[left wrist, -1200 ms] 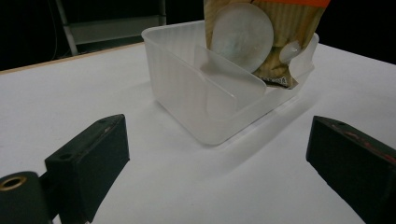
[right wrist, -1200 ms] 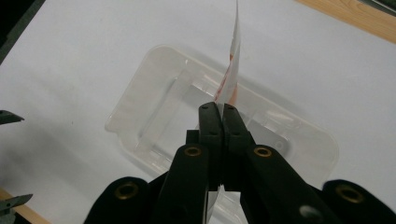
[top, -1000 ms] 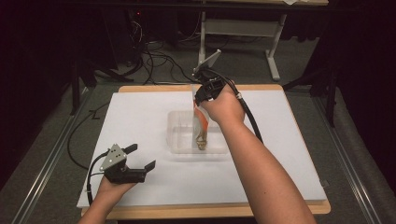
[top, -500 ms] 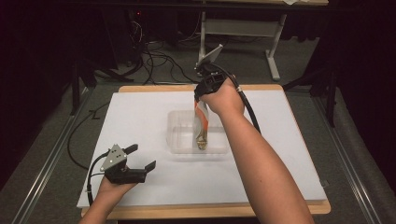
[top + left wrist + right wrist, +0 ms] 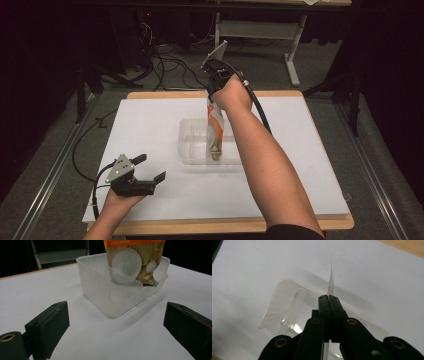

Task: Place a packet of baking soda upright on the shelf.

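Right gripper (image 5: 212, 102): you've got the jaws pinched tight on the top edge of the snack packet (image 5: 215, 131), and they have just been closing on it. In the right gripper view the thin seal sticks up past the tips.
Packet: it stands upright with its bottom end inside the clear plastic tub (image 5: 192, 145), near the tub's right side, leaning on the inner divider as the left gripper view shows it (image 5: 135, 262).
Left gripper (image 5: 150, 167): jaws spread wide, nothing between them, resting low on the white table (image 5: 150, 120) well short of the tub.
Risk, slip: your hold is only on a thin strip of film, so a quick pull could strip it out of the pads.
Risk, drag: the tub looks light and nobody is steadying it; if the packet catches the divider, the whole tub may lift or skid with it.
Risk, tip: let go now and the tall packet will likely flop over the rim.
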The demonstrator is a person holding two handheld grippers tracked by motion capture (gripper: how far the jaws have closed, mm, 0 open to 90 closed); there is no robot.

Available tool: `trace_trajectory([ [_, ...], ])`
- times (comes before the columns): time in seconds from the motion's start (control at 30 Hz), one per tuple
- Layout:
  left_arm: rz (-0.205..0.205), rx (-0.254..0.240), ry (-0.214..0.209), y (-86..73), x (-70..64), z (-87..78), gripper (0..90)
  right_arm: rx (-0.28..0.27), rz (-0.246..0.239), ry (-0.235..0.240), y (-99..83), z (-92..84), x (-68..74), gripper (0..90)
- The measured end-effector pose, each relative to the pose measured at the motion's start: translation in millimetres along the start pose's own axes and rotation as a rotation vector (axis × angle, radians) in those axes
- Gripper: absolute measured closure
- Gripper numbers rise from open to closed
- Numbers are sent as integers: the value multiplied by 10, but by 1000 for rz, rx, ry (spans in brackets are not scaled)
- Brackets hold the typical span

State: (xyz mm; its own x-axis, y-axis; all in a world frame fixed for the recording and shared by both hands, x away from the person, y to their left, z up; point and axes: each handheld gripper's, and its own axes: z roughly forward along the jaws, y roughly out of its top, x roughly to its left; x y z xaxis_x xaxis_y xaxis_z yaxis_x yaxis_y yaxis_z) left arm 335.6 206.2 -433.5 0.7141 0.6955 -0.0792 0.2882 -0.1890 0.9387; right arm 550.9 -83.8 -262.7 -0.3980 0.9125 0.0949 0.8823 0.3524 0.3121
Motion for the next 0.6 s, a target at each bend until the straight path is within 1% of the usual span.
trace_trajectory([
  [0.07,1,0,0,0,-4,1,69,-1,2,-4,-26,-49,7,900],
  [0.2,4,1,-1,4,-21,5,69,-23,1,-8,-65,-156,10,900],
  [0.23,4,1,-1,4,-21,5,69,-23,1,-8,-65,-156,10,900],
  [0.27,6,5,-2,6,-22,8,69,-33,-4,-10,-77,-214,26,900],
  [0.43,2,5,1,3,-19,17,69,-52,-13,-11,-95,-283,69,900],
  [0.47,4,5,0,4,-16,10,69,-76,-29,-23,-122,-312,110,900],
  [0.53,4,6,0,4,-14,11,70,-105,-40,-34,-166,-319,146,900],
  [0.57,5,6,0,4,-11,11,70,-105,-40,-34,-166,-319,146,900],
  [0.6,2,4,0,5,-10,10,70,-138,-53,-47,-223,-294,178,900],
])
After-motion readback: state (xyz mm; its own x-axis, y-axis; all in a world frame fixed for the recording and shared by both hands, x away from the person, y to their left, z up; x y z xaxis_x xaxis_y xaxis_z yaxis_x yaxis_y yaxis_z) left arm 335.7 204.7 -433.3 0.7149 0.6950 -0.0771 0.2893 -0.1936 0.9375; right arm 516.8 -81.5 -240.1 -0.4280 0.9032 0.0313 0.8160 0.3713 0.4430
